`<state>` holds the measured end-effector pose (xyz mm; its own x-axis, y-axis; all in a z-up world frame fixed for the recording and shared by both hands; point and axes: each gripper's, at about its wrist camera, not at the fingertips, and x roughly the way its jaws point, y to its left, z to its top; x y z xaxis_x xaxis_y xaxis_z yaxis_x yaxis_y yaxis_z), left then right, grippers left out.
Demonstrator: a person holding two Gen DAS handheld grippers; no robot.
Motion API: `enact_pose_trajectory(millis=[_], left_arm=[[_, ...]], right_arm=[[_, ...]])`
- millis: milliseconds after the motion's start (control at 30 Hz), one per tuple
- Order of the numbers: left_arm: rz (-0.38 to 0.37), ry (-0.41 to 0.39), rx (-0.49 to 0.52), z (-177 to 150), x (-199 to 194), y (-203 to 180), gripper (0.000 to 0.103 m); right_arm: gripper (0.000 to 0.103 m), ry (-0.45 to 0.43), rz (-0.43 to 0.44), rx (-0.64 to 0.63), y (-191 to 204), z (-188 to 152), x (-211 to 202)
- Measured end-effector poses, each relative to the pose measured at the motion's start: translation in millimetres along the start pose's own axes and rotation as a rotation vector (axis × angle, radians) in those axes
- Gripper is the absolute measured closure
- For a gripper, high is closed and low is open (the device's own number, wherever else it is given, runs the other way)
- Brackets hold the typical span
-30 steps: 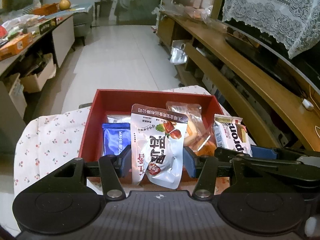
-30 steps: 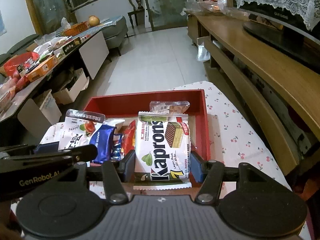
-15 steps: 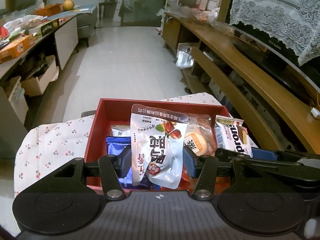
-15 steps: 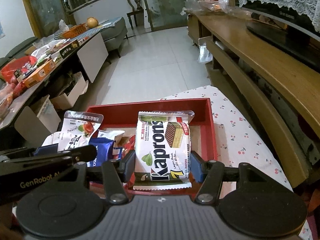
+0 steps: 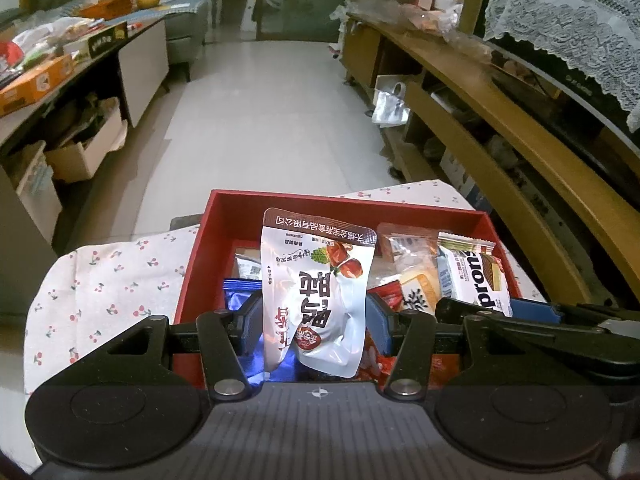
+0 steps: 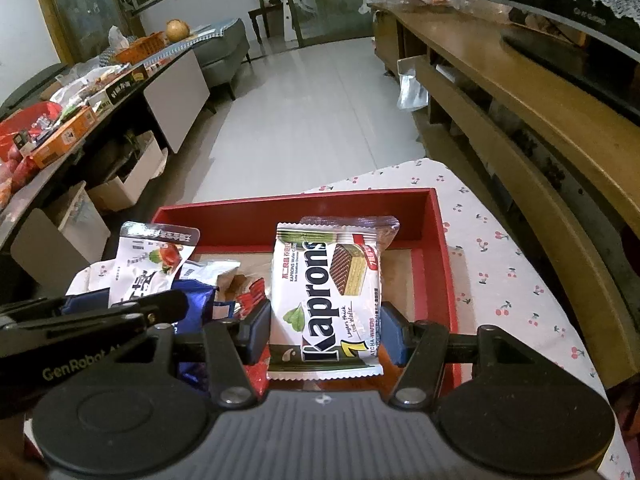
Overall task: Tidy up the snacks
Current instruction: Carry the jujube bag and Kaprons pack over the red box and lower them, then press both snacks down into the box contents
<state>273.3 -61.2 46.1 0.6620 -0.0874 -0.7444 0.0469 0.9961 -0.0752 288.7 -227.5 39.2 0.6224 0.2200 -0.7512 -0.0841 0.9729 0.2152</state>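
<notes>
**Two packets held over the red tray, drop-off still to come**

On the left, our left gripper (image 5: pixel 314 316) has its jaws closed on a white pouch (image 5: pixel 316 292) with red fruit printed on it, gripped by its lower half and standing upright between the pads. It hangs over the near left part of the red tray (image 5: pixel 192 280), above a blue packet (image 5: pixel 240 292) that already lies inside.

Moving to the middle of the tray, we see more snacks resting on its floor: a clear-wrapped pastry (image 5: pixel 412 264) and a small red wrapper (image 5: pixel 390 294), loosely heaped and not lined up.

On the right, our right gripper (image 6: pixel 325 330) has its jaws pressed against both sides of a white wafer packet (image 6: pixel 326 296), held upright over the near right part of the tray. The floor beyond it looks bare and brown (image 6: pixel 400 276), so there is room for it.

The tray sits on a tabletop covered with a cherry-print cloth (image 6: pixel 500 280), and we see no loose snacks left on the cloth in either view.

We judge the task well advanced: several snacks are in the tray, and these two are over it but not released. What remains is lowering and letting go of both, then perhaps tidying the pile.
</notes>
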Motion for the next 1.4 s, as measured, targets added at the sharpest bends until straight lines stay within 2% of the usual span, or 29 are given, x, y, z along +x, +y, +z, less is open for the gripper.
enact_pose_trajectory(millis=[433, 1400], left_arm=[[0.034, 0.044, -0.005, -2, 22, 4, 0.044], [0.062, 0.088, 0.005, -7, 36, 0, 0.043]], right_arm=[[0.040, 0.029, -0.046, -0.047, 9, 1, 26], [0.040, 0.037, -0.111, -0.127, 17, -5, 38]])
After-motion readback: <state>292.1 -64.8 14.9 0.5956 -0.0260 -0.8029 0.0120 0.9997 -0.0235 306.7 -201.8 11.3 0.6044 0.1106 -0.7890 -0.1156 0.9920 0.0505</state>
